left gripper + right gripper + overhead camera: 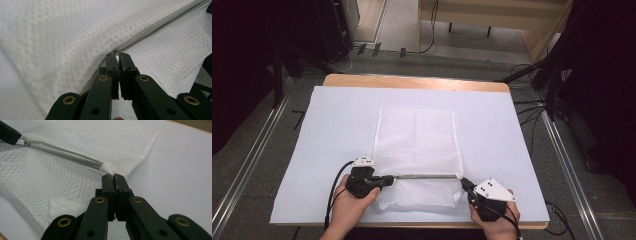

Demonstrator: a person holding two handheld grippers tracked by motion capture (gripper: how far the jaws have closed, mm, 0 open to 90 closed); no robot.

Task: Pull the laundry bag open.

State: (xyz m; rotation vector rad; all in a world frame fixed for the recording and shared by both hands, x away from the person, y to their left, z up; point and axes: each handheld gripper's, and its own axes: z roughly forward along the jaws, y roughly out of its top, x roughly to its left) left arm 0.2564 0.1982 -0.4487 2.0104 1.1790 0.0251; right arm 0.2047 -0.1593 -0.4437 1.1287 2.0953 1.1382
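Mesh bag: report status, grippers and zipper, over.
Left gripper shut on zipper pull. Right gripper shut on mesh bag at zipper's far end. Zipper taut between them. Nothing in the way.

White mesh laundry bag (417, 145), lay flat near the table's front edge, grey zipper (427, 176) stretched taut across its front part.

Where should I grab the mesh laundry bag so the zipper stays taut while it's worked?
Grip the mesh bag at the two ends of its zipper. The left gripper pinches the metal pull from the left, while the right gripper clamps the fabric tab from the right. The zipper lies straight between them, so opposite grips probably keep it tensioned.
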